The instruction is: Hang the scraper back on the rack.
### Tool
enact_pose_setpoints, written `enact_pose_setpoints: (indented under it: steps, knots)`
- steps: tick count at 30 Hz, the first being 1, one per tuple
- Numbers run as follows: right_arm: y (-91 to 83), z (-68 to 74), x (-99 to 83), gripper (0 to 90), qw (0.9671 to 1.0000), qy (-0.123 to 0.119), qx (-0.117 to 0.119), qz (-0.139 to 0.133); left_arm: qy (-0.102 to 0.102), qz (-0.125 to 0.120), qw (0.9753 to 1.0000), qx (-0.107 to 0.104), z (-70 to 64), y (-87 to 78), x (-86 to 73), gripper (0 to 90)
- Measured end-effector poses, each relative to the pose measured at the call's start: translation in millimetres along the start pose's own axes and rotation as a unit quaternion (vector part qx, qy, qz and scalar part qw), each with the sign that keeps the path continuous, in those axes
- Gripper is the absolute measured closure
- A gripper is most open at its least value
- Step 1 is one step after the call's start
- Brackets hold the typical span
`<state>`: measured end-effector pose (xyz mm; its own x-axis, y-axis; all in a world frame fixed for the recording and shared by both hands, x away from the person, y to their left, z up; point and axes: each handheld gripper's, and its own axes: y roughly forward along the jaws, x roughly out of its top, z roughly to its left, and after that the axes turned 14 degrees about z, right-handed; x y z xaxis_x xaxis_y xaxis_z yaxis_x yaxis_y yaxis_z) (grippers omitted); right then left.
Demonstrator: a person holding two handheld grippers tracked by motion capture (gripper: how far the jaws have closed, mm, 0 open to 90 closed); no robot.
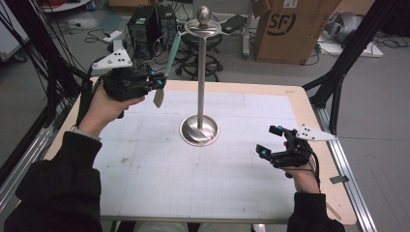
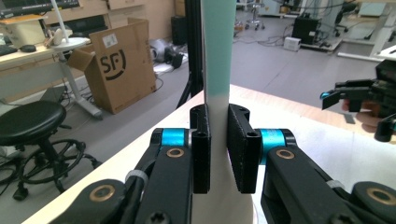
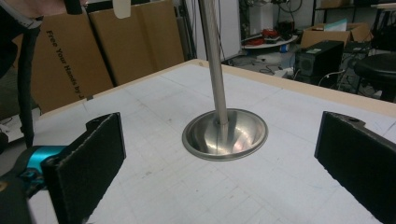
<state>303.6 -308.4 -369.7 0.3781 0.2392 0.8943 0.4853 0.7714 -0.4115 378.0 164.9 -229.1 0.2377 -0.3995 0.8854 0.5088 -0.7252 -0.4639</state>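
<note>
Both hands raised: left gripper [image 1: 155, 83] clamps a spatula [image 1: 166, 72] upright; right gripper [image 1: 273, 142] hovers low, jaws wide apart.

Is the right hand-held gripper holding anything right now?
No, the right hand-held gripper has its jaws spread wide apart with nothing between them, and the metal stand sits farther off on the table.

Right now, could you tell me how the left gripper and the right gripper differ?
The left gripper is raised above the table's far left and shut on a pale green utensil; the right gripper sits low near the table's right edge, holding nothing. The left's jaws are pinched close; the right's stand wide apart. Both are black with blue accents.
</note>
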Motion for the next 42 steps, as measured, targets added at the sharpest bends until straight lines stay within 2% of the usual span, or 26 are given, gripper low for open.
enact_pose_setpoints:
  steps: [7, 10, 13, 15, 18, 22, 26, 28, 30, 31, 38, 42]
  knots:
    - [-2.1, -0.5, -0.3, 0.7, 1.0000, 0.003, -0.002, -0.003, -0.008, -0.003, 1.0000, -0.001, -1.9, 12.7, 0.8, 79.7]
    - [-1.8, -0.1, -0.2, 0.7, 1.0000, 0.000, -0.002, -0.003, -0.001, -0.009, 1.0000, 0.003, -4.4, 18.0, 0.6, 77.8]
    - [-2.5, 0.4, -0.3, 0.7, 1.0000, 0.000, -0.002, -0.002, 0.015, -0.026, 0.9995, -0.005, -7.6, 20.3, -1.2, 61.1]
    - [-3.0, 0.8, -0.7, 0.7, 1.0000, 0.000, -0.002, -0.002, 0.015, -0.034, 0.9992, -0.014, -8.9, 19.2, -3.3, 58.2]
    - [-2.0, 1.1, -1.9, 0.7, 1.0000, 0.000, -0.002, 0.001, 0.028, -0.043, 0.9985, -0.021, -9.7, 17.0, -8.6, 47.7]
    - [-0.2, 0.4, -4.7, 0.7, 1.0000, 0.003, 0.002, 0.005, 0.052, -0.046, 0.9976, -0.010, -10.5, 15.2, -16.6, 24.9]
    - [-0.2, -1.9, -6.0, 0.7, 1.0000, 0.007, 0.002, 0.003, 0.048, -0.063, 0.9968, -0.014, -10.8, 12.0, -27.2, 14.3]
    - [-0.5, -2.1, -6.7, 0.7, 1.0000, 0.008, 0.002, 0.003, 0.046, -0.061, 0.9970, -0.008, -10.8, 12.9, -31.7, 8.1]
    - [-0.9, -1.8, -8.6, 0.7, 0.9999, 0.010, 0.003, 0.004, 0.040, -0.050, 0.9979, 0.008, -10.4, 15.3, -36.6, 1.7]
    - [-1.3, -1.7, -9.7, 0.7, 0.9999, 0.011, 0.003, 0.004, 0.037, -0.042, 0.9981, 0.023, -10.5, 16.8, -39.9, 1.6]
    - [-8.0, -0.8, -15.1, 0.8, 0.9999, 0.016, -0.004, 0.002, 0.034, -0.030, 0.9990, -0.001, -11.1, 23.1, -62.4, 1.6]
    - [-11.0, 0.5, -16.2, 0.7, 0.9998, 0.017, -0.007, -0.001, 0.025, -0.022, 0.9994, 0.003, -12.2, 26.6, -81.8, 1.6]
